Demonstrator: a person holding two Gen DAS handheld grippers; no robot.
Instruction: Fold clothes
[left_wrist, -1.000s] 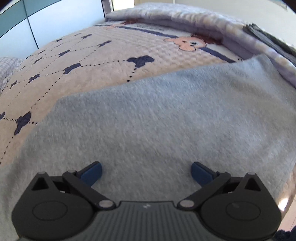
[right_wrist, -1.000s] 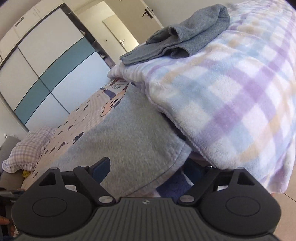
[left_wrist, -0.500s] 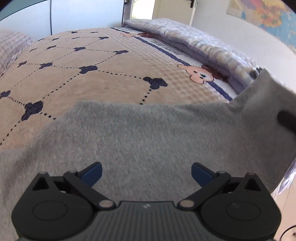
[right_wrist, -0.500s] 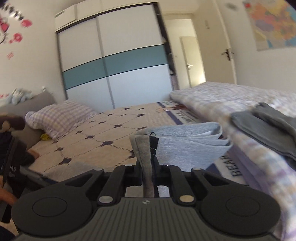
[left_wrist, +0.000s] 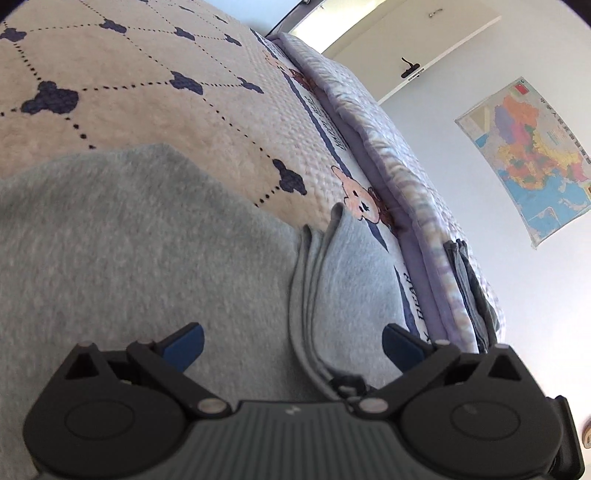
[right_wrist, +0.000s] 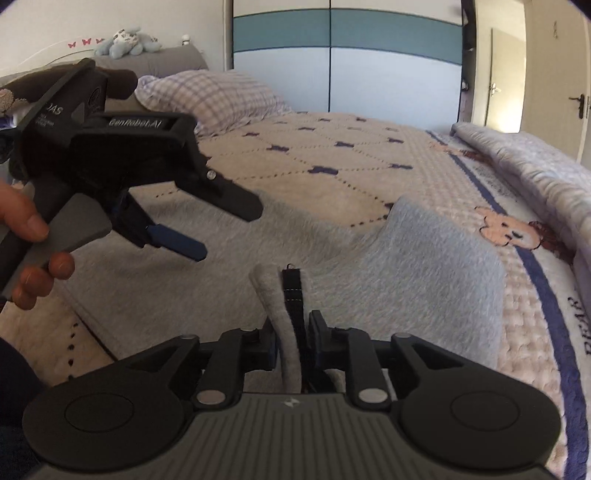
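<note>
Right now grey garment (right_wrist: 388, 258) spread on bed (right_wrist: 332, 162), near-right edge doubled and pinched in right tongs (right_wrist: 293, 332). Left tongs (right_wrist: 207, 229) spread wide, hovering empty over left part. Judgement: carry pinched edge across level, lay flat, align edges.

A home bedroom: bed (right_wrist: 332, 162) under a quilted cover with bear print, checked pillow (right_wrist: 214, 96), sliding wardrobe (right_wrist: 343, 55), plush toy (right_wrist: 125, 40) on the headboard, wall map (left_wrist: 528, 147), doors (right_wrist: 554, 74).
</note>
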